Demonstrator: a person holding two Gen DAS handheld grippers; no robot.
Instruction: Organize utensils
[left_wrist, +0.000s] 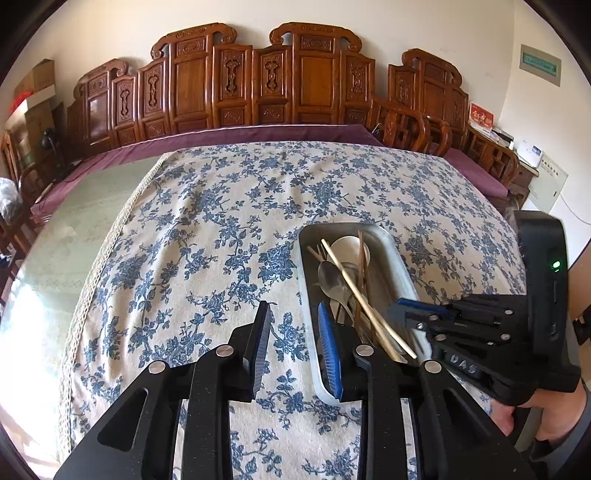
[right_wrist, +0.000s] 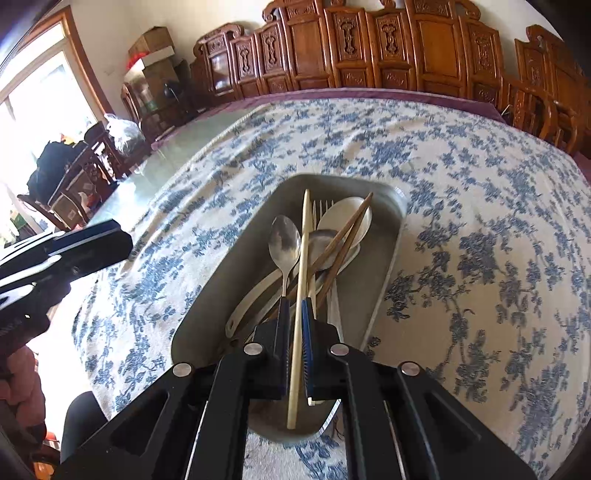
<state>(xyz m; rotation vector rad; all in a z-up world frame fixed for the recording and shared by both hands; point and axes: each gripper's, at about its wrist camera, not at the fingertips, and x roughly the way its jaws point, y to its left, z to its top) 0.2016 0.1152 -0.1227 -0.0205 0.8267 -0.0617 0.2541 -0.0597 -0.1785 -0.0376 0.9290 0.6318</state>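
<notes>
A metal tray (left_wrist: 397, 264) (right_wrist: 388, 254) on the floral tablecloth holds a steel spoon (right_wrist: 284, 243), a white ladle (right_wrist: 347, 218), a fork (right_wrist: 323, 206), brown chopsticks (right_wrist: 347, 236) and more. My right gripper (right_wrist: 295, 306) is shut on a pale chopstick (right_wrist: 303, 258), which lies along the tray; it also shows in the left wrist view (left_wrist: 354, 288), with the right gripper (left_wrist: 402, 314) over the tray's near end. My left gripper (left_wrist: 293, 314) is open and empty, just left of the tray, its blue-padded finger (left_wrist: 328, 347) over the tray's rim.
The floral tablecloth (left_wrist: 229, 221) covers most of a glass-topped table (left_wrist: 74, 229). Carved wooden chairs (left_wrist: 258, 85) line the far side. Boxes (right_wrist: 155, 51) and a bag stand at the left by a window.
</notes>
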